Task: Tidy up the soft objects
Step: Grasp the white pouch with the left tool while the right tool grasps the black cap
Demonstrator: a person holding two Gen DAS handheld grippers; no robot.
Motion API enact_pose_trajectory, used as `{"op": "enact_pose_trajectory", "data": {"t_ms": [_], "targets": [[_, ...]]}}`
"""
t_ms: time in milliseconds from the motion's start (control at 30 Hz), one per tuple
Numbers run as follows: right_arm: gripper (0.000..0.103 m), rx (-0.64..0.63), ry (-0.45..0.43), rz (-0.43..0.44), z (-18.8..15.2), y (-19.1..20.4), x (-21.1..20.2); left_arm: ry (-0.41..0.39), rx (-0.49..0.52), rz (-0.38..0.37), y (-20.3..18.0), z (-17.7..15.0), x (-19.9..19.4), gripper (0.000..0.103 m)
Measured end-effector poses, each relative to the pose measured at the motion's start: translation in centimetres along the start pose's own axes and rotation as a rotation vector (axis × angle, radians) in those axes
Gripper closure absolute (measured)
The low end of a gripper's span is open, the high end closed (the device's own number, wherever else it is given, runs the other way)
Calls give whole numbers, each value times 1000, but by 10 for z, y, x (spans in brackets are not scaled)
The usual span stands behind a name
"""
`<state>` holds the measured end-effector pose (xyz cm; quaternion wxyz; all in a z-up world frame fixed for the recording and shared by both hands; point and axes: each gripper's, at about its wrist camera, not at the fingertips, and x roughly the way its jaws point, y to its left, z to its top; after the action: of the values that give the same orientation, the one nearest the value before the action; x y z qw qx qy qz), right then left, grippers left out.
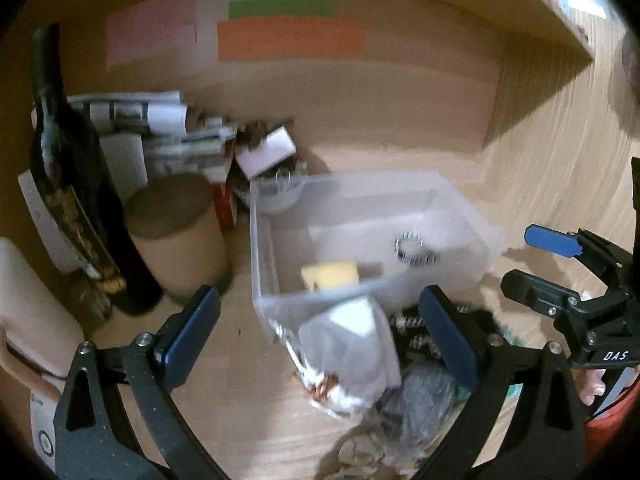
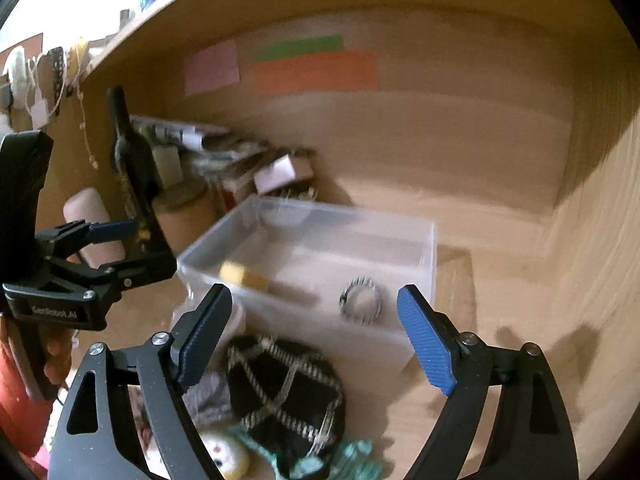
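Both grippers hang wide open over soft things piled before a clear bin.

The left gripper (image 1: 320,336), holding nothing, frames a pale blurred bundle (image 1: 352,356), perhaps cloth. Behind it the clear bin (image 1: 460,204) holds a yellow sponge (image 1: 330,274) and a striped ring (image 1: 416,248). The right gripper (image 2: 316,332), also empty, hovers above a black patterned piece (image 2: 288,396) on the wooden surface (image 2: 500,280).

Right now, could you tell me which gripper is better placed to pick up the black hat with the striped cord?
The right gripper, I'd judge. It is open, and the black hat lies just below its fingers, beside the clear bin. The open left gripper faces a grey-white cloth item instead.
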<state>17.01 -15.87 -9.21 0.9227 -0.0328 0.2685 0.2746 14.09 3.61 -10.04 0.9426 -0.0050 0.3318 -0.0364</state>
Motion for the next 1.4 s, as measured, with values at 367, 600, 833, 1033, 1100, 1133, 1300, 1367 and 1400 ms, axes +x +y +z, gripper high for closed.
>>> {"op": "enact_pose_trajectory", "data": {"t_ms": [367,600,833,1033,1100,1133,1300,1367,1400], "targets": [[20,38,163,78,-46,11,23,120,28,-8,-9,-50,28,2],[20,41,246,46,-56,9,49,160,-28,-40,-2,-47,49,2],[21,129,248,68,-56,-7,46,170,-80,-82,7,-43,64,3],[29,100,267,69,-54,-8,54,218,-85,-134,4,-46,78,35],[34,85,283,84,-54,-6,60,230,-74,-136,0,-49,80,46],[39,76,285,86,-54,-4,62,233,-67,-136,-1,-49,81,52],[71,61,270,104,-54,-2,60,214,-51,-135,-4,-52,74,66],[79,52,252,101,-54,-2,56,206,-51,-134,-4,-54,68,70],[82,50,245,103,-53,-1,54,202,-52,-134,-4,-55,65,71]]}}
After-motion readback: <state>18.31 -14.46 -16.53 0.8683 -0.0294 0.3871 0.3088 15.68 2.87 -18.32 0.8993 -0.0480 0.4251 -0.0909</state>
